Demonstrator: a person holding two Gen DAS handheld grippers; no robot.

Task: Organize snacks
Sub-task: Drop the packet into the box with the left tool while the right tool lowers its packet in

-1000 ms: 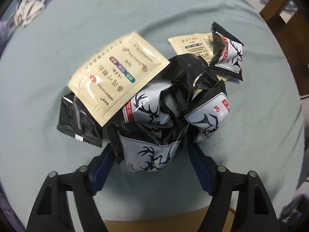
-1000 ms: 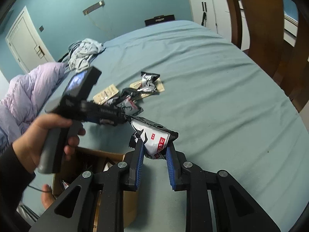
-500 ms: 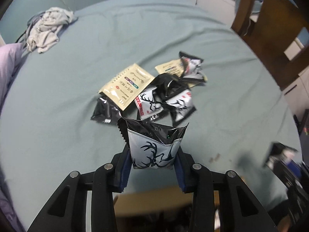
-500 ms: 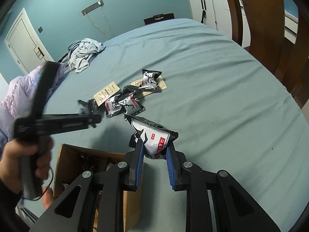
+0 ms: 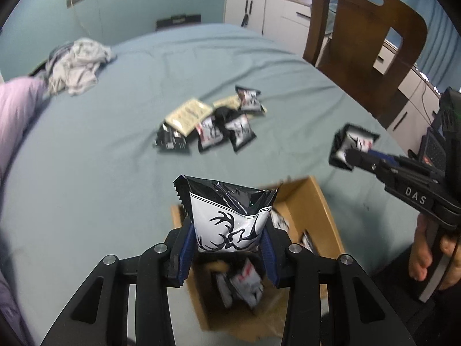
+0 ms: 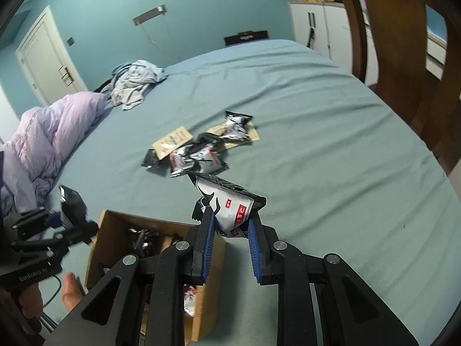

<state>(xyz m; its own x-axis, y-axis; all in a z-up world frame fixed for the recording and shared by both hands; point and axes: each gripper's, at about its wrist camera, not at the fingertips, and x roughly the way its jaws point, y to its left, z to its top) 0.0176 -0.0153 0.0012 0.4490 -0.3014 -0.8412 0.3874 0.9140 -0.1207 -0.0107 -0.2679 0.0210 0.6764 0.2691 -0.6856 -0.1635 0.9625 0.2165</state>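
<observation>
My left gripper is shut on a black-and-white deer-print snack packet and holds it upright over the open cardboard box. My right gripper is shut on another deer-print snack packet, held tilted above the box's right corner. The box holds several packets. A loose pile of deer-print packets and beige sachets lies on the teal bed further out; the pile also shows in the right wrist view.
The box stands below the bed's near edge, by the person's bare foot. A lilac quilted jacket and crumpled grey clothes lie at the bed's left. A wooden chair stands to the right, white cabinets behind.
My left gripper closed on a packet from the pile, lifted it and drew it back over the box. My right gripper still holds its packet and has barely moved.
</observation>
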